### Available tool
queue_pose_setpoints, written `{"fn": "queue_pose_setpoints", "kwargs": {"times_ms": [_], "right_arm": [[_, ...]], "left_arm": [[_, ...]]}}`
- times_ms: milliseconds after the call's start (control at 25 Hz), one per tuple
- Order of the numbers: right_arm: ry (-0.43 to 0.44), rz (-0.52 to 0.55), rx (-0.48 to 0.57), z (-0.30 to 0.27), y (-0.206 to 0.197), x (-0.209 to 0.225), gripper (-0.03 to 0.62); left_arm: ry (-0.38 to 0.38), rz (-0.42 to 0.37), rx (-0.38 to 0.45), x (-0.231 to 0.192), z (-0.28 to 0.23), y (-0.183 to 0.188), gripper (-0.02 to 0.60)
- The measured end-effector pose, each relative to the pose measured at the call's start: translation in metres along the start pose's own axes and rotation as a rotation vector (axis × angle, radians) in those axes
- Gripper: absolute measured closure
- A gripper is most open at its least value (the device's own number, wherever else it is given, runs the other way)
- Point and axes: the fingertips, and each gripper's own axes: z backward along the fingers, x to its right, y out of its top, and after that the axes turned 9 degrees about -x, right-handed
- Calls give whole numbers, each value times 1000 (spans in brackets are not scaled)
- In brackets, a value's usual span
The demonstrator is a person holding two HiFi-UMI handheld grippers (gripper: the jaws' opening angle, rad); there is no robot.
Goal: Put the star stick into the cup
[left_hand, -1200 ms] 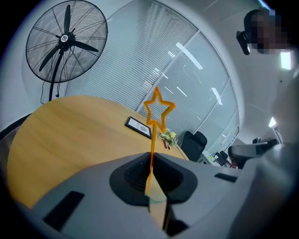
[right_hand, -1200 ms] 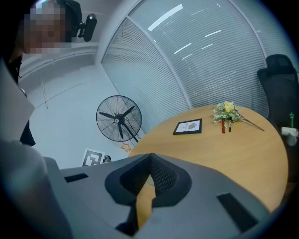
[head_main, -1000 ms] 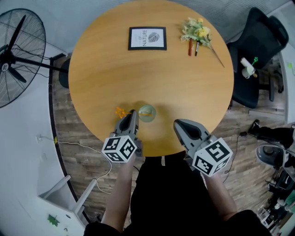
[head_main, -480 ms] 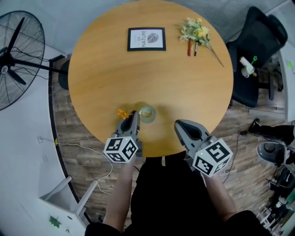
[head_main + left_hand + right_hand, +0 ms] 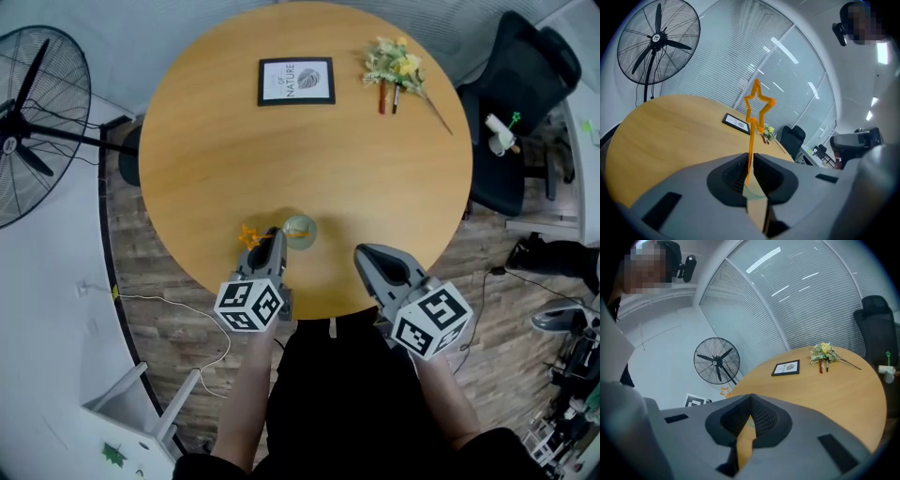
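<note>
My left gripper (image 5: 271, 242) is shut on the thin orange star stick (image 5: 249, 234) near the table's front edge. The stick's star end leans out to the left of the jaws. In the left gripper view the stick (image 5: 757, 107) rises from between the closed jaws, star on top. A small clear glass cup (image 5: 299, 228) stands upright on the round wooden table (image 5: 309, 159), just right of the left gripper's tips. Further right, my right gripper (image 5: 368, 257) is shut with nothing in it; its view shows the star (image 5: 724, 391) off to the left.
A framed print (image 5: 296, 81) lies at the table's far side, with a flower bunch and pens (image 5: 398, 67) to its right. A standing fan (image 5: 33, 122) is on the floor at left, a black office chair (image 5: 525, 103) at right.
My left gripper has drifted slightly right toward the cup with the star stick in it. The right gripper has stayed put.
</note>
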Motion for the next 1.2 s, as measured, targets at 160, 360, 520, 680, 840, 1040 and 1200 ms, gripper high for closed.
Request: {"fn": "queue_pose_setpoints", "kwargs": {"times_ms": [160, 360, 520, 680, 840, 1040, 1200], "right_arm": [[-1, 0, 5, 3, -3, -4, 585], [-3, 0, 5, 4, -3, -6, 585], [-1, 1, 9, 4, -4, -9, 585], [-3, 3, 11, 4, -5, -12, 585], [-6, 5, 17, 5, -4, -14, 585], [-10, 7, 28, 7, -4, -17, 585], [-15, 8, 37, 8, -8, -25, 585]], "left_arm": [[10, 5, -2, -3, 4, -5, 566], [11, 10, -6, -6, 5, -5, 555], [8, 13, -9, -7, 8, -8, 534], [12, 15, -11, -10, 10, -9, 526], [7, 17, -11, -9, 11, -9, 522], [3, 16, -7, -5, 16, -11, 522], [11, 19, -21, -9, 22, -16, 522]]}}
